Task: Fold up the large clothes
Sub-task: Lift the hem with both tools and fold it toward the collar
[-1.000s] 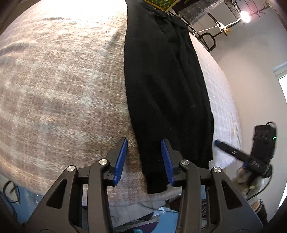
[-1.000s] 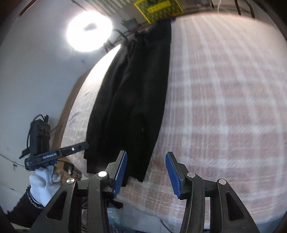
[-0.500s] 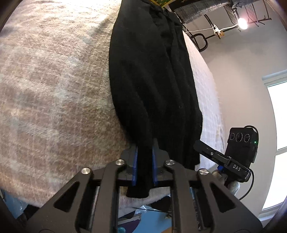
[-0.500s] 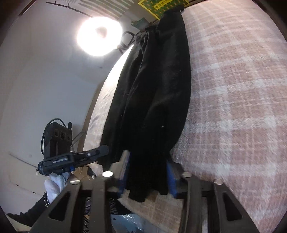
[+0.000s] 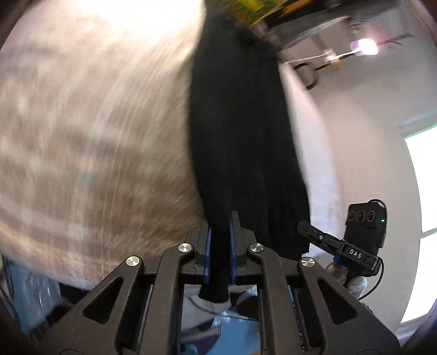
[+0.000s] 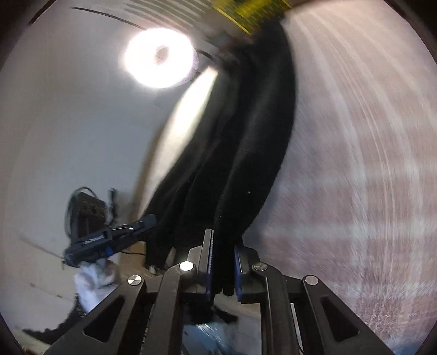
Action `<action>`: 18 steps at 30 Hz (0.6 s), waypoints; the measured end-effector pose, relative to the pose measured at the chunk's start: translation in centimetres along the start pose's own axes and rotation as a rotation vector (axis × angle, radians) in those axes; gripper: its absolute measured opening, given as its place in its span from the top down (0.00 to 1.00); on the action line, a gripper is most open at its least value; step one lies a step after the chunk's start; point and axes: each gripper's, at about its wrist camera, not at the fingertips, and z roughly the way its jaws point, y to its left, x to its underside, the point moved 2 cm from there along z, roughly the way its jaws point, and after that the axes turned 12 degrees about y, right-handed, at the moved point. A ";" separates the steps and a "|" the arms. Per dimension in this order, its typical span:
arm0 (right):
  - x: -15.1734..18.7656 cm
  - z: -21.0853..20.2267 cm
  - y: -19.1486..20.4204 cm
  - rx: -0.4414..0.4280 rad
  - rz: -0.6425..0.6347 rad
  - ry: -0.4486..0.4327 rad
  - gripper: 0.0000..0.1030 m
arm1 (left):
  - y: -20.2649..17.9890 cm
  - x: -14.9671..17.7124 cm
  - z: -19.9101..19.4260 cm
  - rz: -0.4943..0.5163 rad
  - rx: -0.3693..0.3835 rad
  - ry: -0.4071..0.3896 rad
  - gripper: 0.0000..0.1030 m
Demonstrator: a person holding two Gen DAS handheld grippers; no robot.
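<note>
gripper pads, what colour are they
Blue pads, clearest in the left wrist view, clamped on the black garment.

A big bed with a pink and white checked blanket fills most of the room; the walls are plain white; a bright window is on the right; a round ring light glows far off; a small lamp shines high up; something yellow sits at the far end of the bed.
</note>
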 end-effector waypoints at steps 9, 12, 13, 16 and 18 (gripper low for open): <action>0.3 -1.1 -1.1 -0.013 0.006 -0.002 0.91 | -1.2 0.4 -1.2 0.050 0.006 -0.036 0.92; -0.5 -2.5 -2.0 -0.053 0.029 -0.009 0.91 | -1.1 0.2 -1.6 0.030 0.047 -0.028 0.92; -0.9 -2.9 -1.9 -0.057 0.027 -0.016 0.91 | -1.4 -0.2 -1.9 0.027 0.064 -0.026 0.92; -2.0 -3.9 -0.9 -0.050 -0.002 -0.031 0.90 | -2.5 -1.3 -2.9 0.048 0.062 -0.040 0.92; -3.0 -4.2 -0.3 -0.044 -0.017 -0.042 0.90 | -3.0 -2.4 -3.4 0.053 0.063 -0.051 0.92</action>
